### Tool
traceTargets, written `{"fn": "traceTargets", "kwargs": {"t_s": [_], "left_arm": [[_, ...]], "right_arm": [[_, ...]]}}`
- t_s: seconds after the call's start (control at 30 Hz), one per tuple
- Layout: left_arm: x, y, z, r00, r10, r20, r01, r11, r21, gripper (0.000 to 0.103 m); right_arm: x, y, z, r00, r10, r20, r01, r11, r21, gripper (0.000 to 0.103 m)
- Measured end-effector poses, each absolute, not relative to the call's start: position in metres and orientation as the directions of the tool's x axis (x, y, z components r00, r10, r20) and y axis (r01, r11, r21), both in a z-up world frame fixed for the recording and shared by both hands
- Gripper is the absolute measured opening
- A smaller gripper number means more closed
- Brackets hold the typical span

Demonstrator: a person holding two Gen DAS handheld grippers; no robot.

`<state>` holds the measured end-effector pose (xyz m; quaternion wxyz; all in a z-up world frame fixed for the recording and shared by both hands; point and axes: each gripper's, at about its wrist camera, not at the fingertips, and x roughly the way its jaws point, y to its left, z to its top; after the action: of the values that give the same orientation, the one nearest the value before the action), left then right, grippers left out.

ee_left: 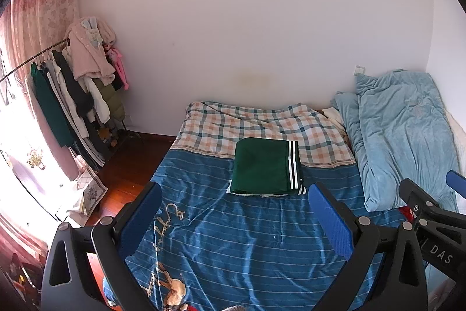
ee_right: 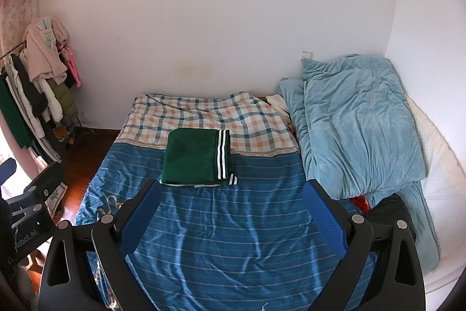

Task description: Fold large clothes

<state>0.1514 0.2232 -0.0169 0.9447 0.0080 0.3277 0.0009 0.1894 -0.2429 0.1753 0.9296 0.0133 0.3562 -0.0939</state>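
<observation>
Our left claw (ee_left: 234, 212) is wide open, with nothing between its two blue pads (ee_left: 330, 223). Our right claw (ee_right: 231, 206) is wide open too, and it holds nothing. Both claws hang in the air over the near part of the bed, side by side. They do not touch the cloth below them.

Under the claws lies the blue striped bed cover (ee_right: 221, 238). It has some soft wrinkles in it.

Past the claws, farther up the bed cover, sits the green garment (ee_right: 192, 156). It is folded into a neat, flat square. Black and white stripes run down its right edge. It lies where the blue striped part of the cover meets the checked part (ee_right: 204, 112). A bit of white cloth peeks out from under its near edge.

To the right of the green garment lies a big light blue blanket (ee_right: 358, 121), all bunched up. Far to the left of the garment, off the bed, a clothes rack (ee_left: 70, 95) stands by the wall, full of hanging coats.

We think the folding of this garment is done, since it looks tidy and both claws are off it. Next we would likely need a new large piece to fold. For that we would reach out, pinch an edge with each claw, and spread it flat on the bed cover.
</observation>
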Motion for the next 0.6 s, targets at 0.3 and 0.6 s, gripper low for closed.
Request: {"fn": "traceTargets", "kwargs": {"t_s": [0.3, 0.6], "left_arm": [[0.1510, 0.2258, -0.0156, 0.788, 0.011, -0.616, 0.001, 1.000, 0.018, 0.103], [0.1501, 0.2284, -0.0149, 0.787, 0.013, -0.616, 0.000, 1.000, 0.021, 0.102]], "right_arm": [[0.1911, -0.2428, 0.1749, 0.730, -0.164, -0.663, 0.180, 0.983, -0.044, 0.099], [0.1882, -0.2428, 0.1740, 0.730, -0.168, -0.663, 0.187, 0.981, -0.043, 0.099]]}}
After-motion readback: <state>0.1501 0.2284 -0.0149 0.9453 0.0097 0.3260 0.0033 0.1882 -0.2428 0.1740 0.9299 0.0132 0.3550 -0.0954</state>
